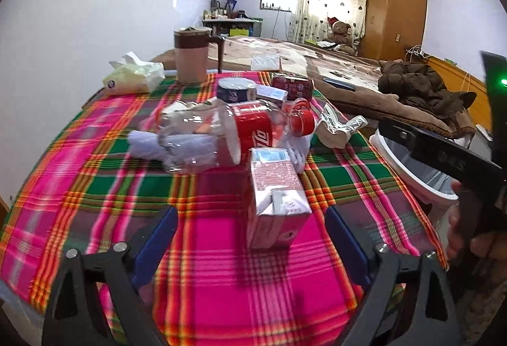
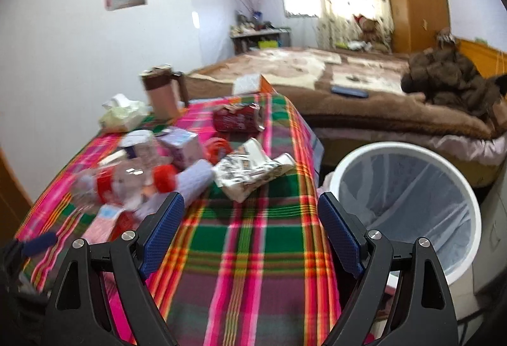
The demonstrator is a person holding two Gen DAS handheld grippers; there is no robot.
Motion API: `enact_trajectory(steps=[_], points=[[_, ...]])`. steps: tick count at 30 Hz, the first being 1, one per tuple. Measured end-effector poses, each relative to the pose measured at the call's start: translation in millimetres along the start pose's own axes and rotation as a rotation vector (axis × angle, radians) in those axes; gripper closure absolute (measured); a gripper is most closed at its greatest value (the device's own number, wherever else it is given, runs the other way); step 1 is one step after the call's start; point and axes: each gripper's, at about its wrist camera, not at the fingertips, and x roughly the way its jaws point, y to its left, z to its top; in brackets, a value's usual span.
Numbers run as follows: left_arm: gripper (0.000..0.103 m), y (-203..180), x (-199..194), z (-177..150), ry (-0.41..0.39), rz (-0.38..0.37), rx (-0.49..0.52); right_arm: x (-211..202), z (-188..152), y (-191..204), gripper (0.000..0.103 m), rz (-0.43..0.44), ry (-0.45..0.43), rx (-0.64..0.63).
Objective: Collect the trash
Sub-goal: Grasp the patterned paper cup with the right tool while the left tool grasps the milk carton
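Observation:
Trash lies on a plaid tablecloth [image 1: 95, 187]. A pink drink carton [image 1: 275, 187] lies just ahead of my open, empty left gripper [image 1: 250, 219]. Behind it lie an empty cola bottle [image 1: 234, 133] with a red cap, a red can [image 1: 293, 86], a round tin [image 1: 236, 89] and a crumpled wrapper [image 1: 339, 127]. My right gripper [image 2: 250, 212] is open and empty over the table's right part, near the wrapper [image 2: 250, 171] and the bottle [image 2: 126, 181]. A white bin [image 2: 408, 187] with a liner stands right of the table; it also shows in the left wrist view [image 1: 408, 165].
A brown jug [image 1: 191, 57] and a tissue pack [image 1: 136, 76] stand at the table's far left. A bed [image 2: 317, 67] with a brown blanket and a dark coat [image 2: 450, 76] lies behind. The right hand-held gripper's body [image 1: 459, 155] crosses the left view's right edge.

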Motion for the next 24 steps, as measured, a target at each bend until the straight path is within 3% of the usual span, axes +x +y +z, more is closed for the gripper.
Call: enact_trajectory(steps=[5, 10, 13, 14, 19, 24], points=[[0.025, 1.8, 14.8, 2.3, 0.034, -0.023, -0.011, 22.1, 4.2, -5.8, 0.016, -0.005, 0.056, 0.05], [0.034, 6.1, 20.4, 4.2, 0.047, -0.033, -0.019, 36.1, 7.0, -11.9, 0.025, 0.022, 0.099, 0.122], [0.043, 5.6, 23.3, 3.3, 0.047, -0.028, -0.005, 44.4, 8.5, -10.4, 0.033, 0.032, 0.128, 0.14], [0.05, 5.8, 25.0, 3.1, 0.053, -0.03, -0.003, 47.0, 9.0, -10.2, 0.034, 0.031, 0.138, 0.146], [0.054, 8.9, 30.3, 5.9, 0.065, -0.04, -0.002, 57.0, 12.1, -8.5, 0.051, 0.033, 0.161, 0.162], [0.056, 11.4, 33.9, 9.1, 0.071, -0.041, -0.005, 65.4, 14.9, -2.5, 0.06, 0.057, 0.183, 0.154]])
